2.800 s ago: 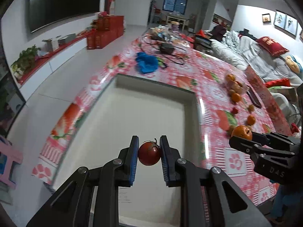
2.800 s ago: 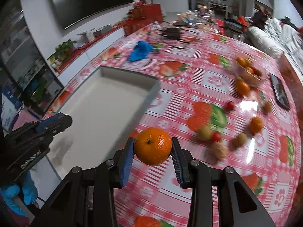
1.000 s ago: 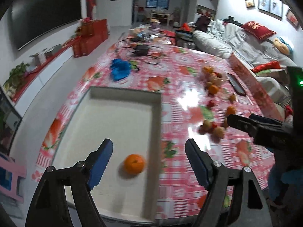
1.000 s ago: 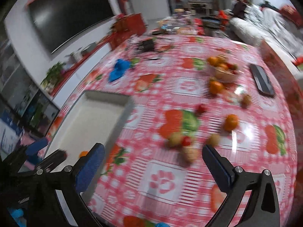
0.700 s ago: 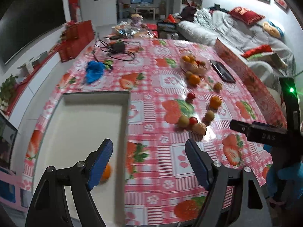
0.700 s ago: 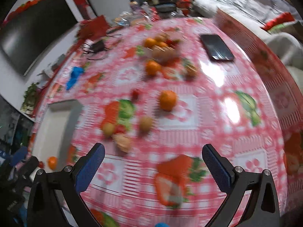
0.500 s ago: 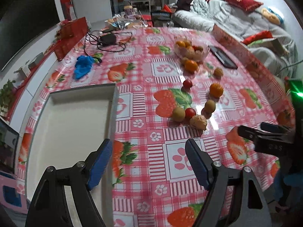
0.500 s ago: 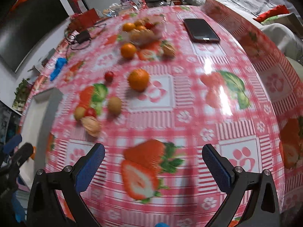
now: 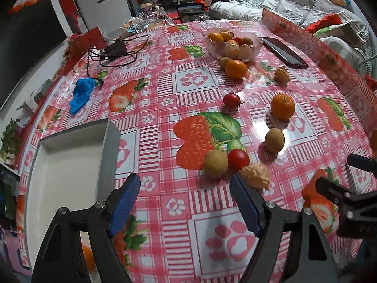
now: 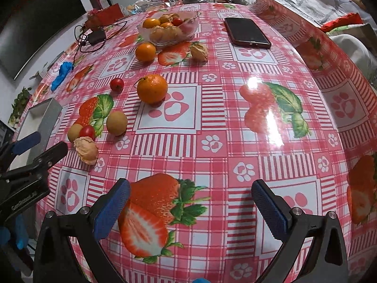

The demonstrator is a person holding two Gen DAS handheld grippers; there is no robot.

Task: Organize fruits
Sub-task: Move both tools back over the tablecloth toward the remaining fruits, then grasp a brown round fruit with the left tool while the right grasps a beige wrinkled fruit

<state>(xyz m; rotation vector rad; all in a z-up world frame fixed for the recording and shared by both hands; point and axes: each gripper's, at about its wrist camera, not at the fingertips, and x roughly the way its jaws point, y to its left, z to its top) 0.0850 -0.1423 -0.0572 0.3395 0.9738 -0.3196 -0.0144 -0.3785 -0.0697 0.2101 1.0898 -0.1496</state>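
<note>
Strawberry-print tablecloth (image 10: 212, 122) fills both views. Left gripper (image 9: 185, 202) hangs spread wide with nothing in it, and the right gripper (image 10: 190, 202) is just as wide and empty. Just past the left fingers sit a peeled fruit (image 9: 255, 175), a cherry tomato (image 9: 238, 159) and a brownish fruit (image 9: 215, 164), touching. White tray (image 9: 107, 146) at left holds an orange (image 9: 88, 258).

bare cloth (image 10: 212, 127) ahead – fruit cluster (image 10: 84, 139) left

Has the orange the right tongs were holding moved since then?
Yes. The orange now lies inside the gray tray, and the right tongs are empty.
</note>
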